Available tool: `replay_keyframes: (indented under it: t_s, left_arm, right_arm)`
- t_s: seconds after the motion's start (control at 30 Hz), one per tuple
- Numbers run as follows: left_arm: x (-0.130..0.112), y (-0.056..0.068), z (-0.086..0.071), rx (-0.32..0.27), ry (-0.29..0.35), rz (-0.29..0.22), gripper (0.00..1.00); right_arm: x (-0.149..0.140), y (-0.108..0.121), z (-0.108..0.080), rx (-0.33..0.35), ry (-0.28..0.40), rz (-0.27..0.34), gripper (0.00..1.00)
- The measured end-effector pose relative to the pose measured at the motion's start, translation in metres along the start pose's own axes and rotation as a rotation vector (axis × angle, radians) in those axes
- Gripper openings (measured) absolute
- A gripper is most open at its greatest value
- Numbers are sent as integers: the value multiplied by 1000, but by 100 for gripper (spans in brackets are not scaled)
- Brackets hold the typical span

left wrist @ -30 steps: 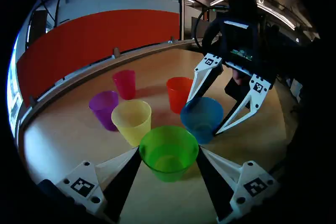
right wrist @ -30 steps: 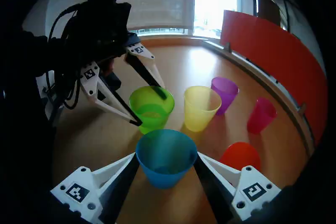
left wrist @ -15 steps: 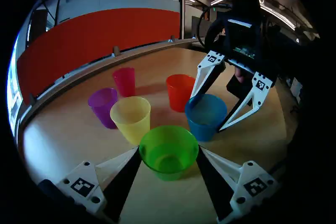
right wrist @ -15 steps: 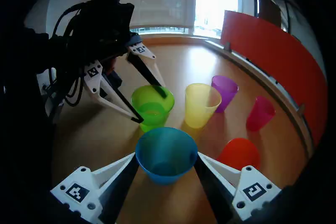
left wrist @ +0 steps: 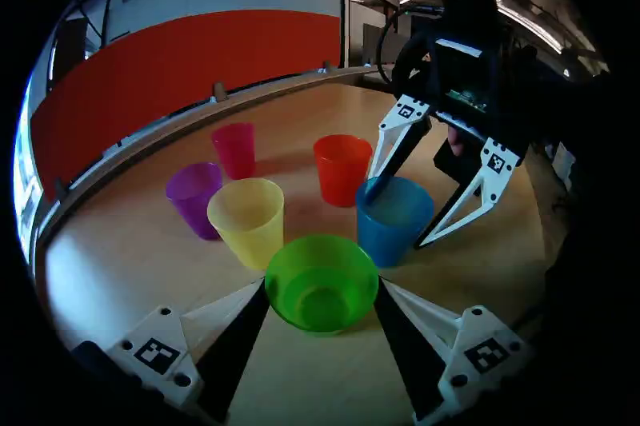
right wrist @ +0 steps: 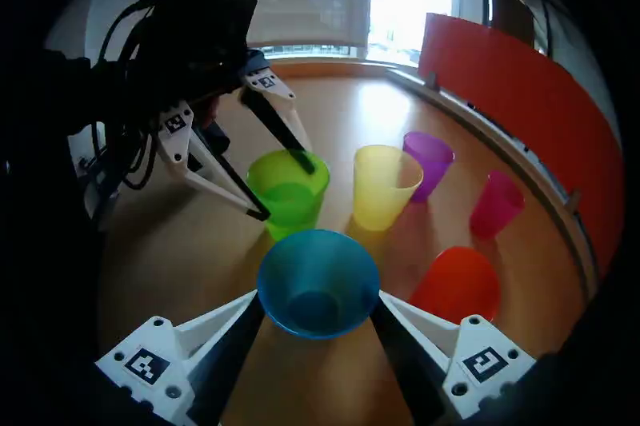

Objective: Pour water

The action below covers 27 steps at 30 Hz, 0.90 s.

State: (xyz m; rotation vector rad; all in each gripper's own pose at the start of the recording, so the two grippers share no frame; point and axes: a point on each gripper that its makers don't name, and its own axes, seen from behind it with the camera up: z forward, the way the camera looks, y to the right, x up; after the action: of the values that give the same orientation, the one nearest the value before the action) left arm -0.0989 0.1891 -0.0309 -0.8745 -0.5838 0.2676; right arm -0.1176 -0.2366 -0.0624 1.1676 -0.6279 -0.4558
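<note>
The left tongs (left wrist: 320, 288) are closed on a translucent green plastic cup (left wrist: 322, 298), one white finger pressing each side of its tapered wall just below the rim. The right tongs (right wrist: 318, 298) grip a translucent blue plastic cup (right wrist: 318, 286) in the same way. In the left gripper view the blue cup sits just behind and to the right of the green one. The two are near each other, but whether they touch cannot be told. Each cup's mouth is round and smooth-rimmed, and whether either holds water is unclear.

Four more tapered cups stand upright on the smooth, pale wooden counter (left wrist: 120, 258). A yellow cup (left wrist: 246, 218) is just beside the green one, with a purple cup (left wrist: 192, 198) close to its left. A pink cup (left wrist: 234, 148) and an orange-red cup (left wrist: 342, 168) stand farther back. A flat red panel (left wrist: 184, 66) runs along the counter's far edge.
</note>
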Motion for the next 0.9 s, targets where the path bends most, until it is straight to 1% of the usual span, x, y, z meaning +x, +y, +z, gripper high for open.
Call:
replay_keyframes:
  t_s: [0.13, 0.4, 0.6, 0.9]
  left_arm:
    - [-1, 1, 0, -3, -7, 2, 89]
    - [-2, 2, -1, -2, -15, 8, 91]
    - [-6, 3, 0, 2, -30, 16, 91]
    - [-13, 4, -5, 12, -51, 19, 91]
  right_arm:
    - [-2, 0, -1, -6, -2, -4, 97]
    - [-3, 2, -5, -16, 4, 12, 98]
    - [-5, 0, -9, -22, 5, 10, 98]
    - [-9, 0, -14, -40, 12, 22, 98]
